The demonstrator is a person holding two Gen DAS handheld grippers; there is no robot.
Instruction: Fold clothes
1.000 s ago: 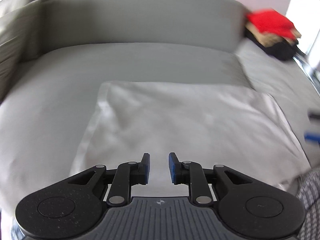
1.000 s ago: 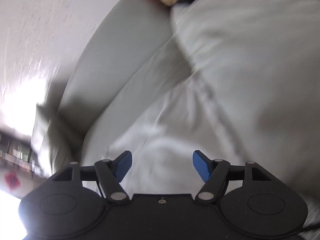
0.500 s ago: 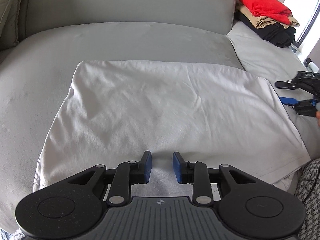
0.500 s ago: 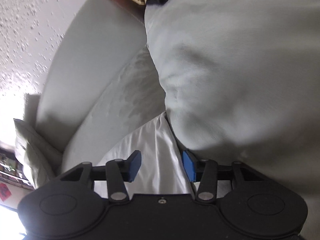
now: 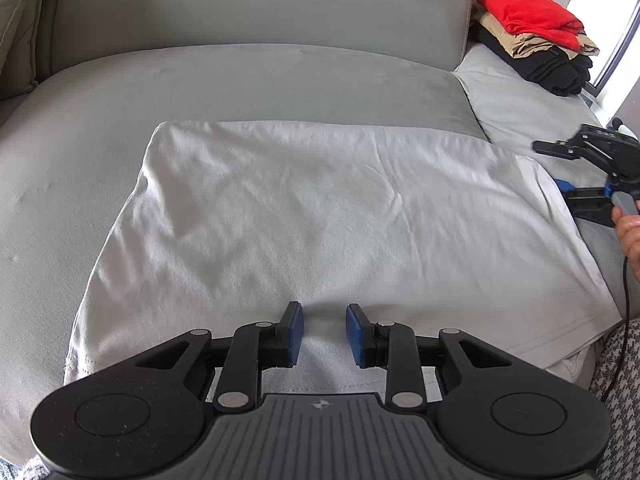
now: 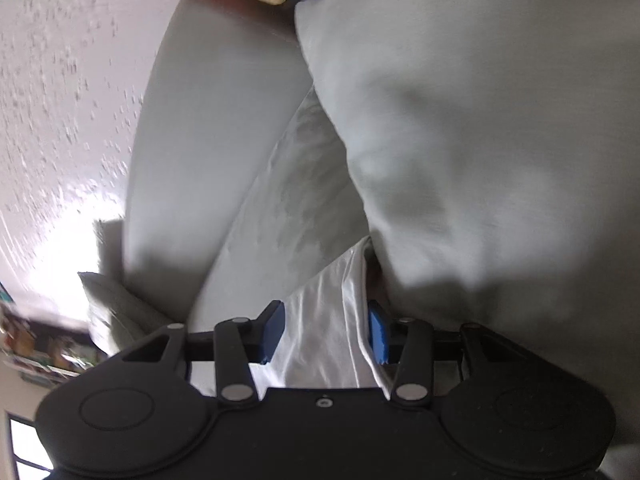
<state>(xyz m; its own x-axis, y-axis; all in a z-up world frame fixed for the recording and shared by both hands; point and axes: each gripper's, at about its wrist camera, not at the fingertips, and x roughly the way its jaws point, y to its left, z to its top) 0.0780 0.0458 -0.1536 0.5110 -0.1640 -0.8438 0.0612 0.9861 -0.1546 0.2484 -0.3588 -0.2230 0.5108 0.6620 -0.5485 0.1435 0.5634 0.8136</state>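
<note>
Left wrist view: I see right gripper (image 5: 560, 168) arrived at shirt (image 5: 320, 220) edge, jaws narrowed, unclamped; left gripper (image 5: 323, 330) open above hem.

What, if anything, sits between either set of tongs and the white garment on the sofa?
Nothing visible. The left tongs stand open over the white garment's near edge; the right tongs straddle its side edge, pads apparently not pressing.

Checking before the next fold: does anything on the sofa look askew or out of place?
Nothing stands out. The white garment lies flat on the grey sofa, lightly creased, and the folded stack sits tidily at the far corner.
</note>
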